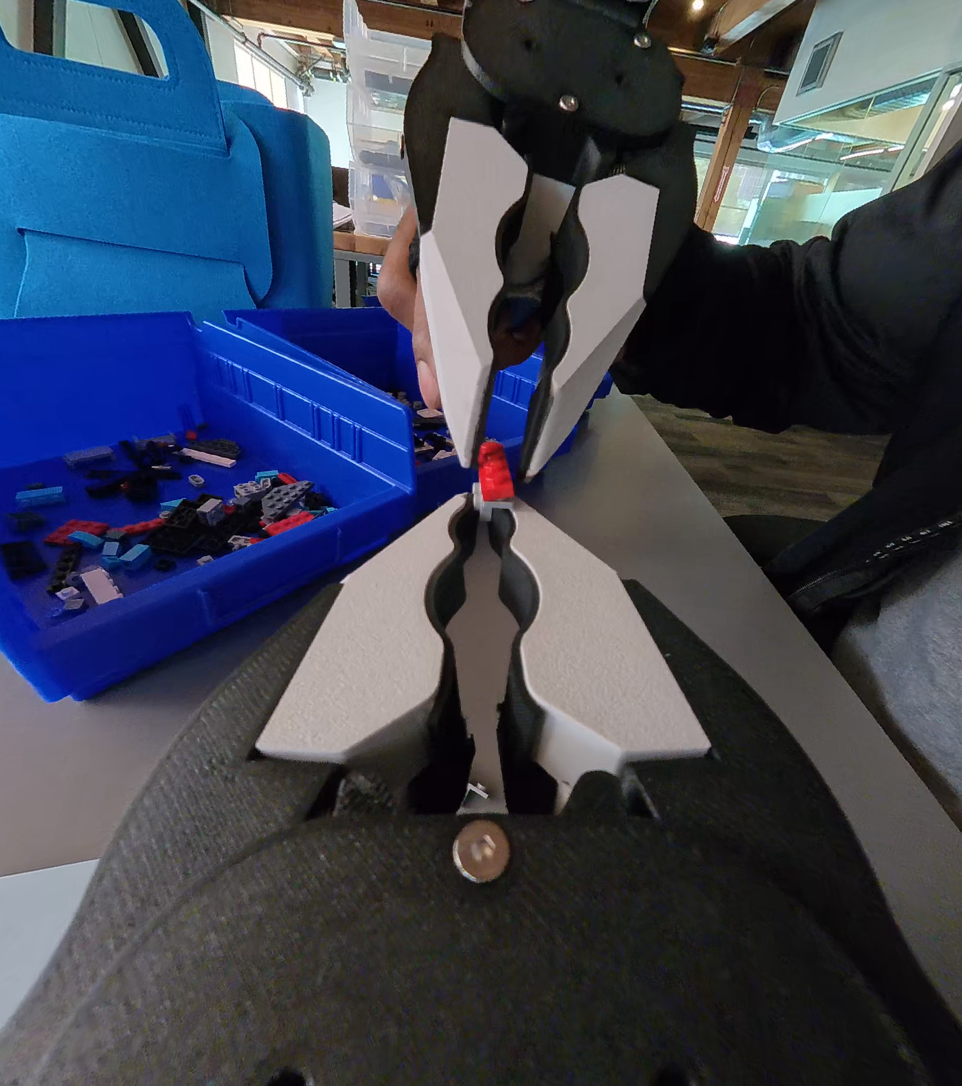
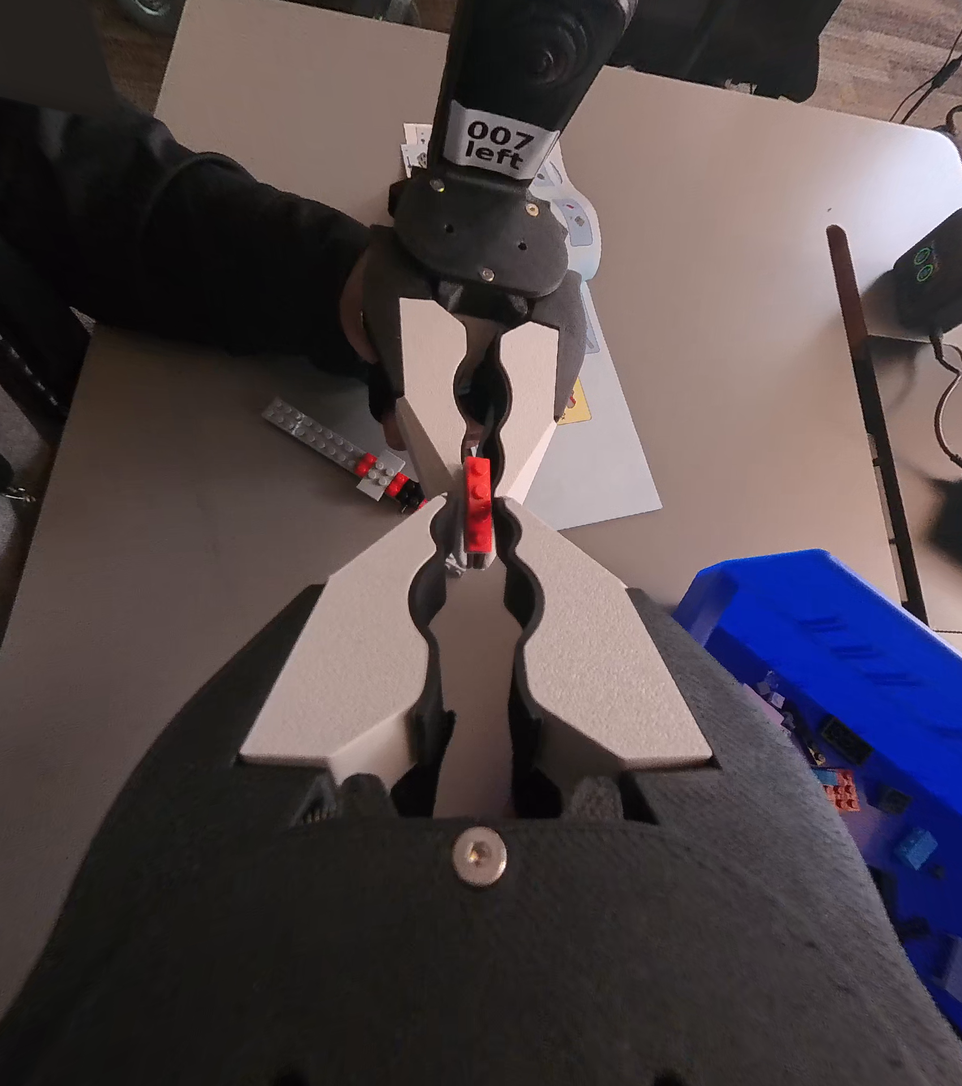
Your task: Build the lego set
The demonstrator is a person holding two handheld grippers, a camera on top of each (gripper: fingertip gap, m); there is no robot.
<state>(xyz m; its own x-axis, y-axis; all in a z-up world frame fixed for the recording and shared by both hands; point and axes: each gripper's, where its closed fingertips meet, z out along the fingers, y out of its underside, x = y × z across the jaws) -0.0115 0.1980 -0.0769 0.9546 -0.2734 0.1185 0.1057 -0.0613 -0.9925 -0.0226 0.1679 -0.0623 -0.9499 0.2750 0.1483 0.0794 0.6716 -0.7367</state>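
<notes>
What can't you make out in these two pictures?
- Right wrist view: lower end of the red brick, hidden between the right gripper fingers.
- Left wrist view: the grey piece mostly hidden in the left gripper.
- Right wrist view: instruction sheet partly behind the left gripper; blue bin cut off by the edge.

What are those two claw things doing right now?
Left gripper: closed on a small grey piece.
Right gripper: closed on a red brick.
</notes>
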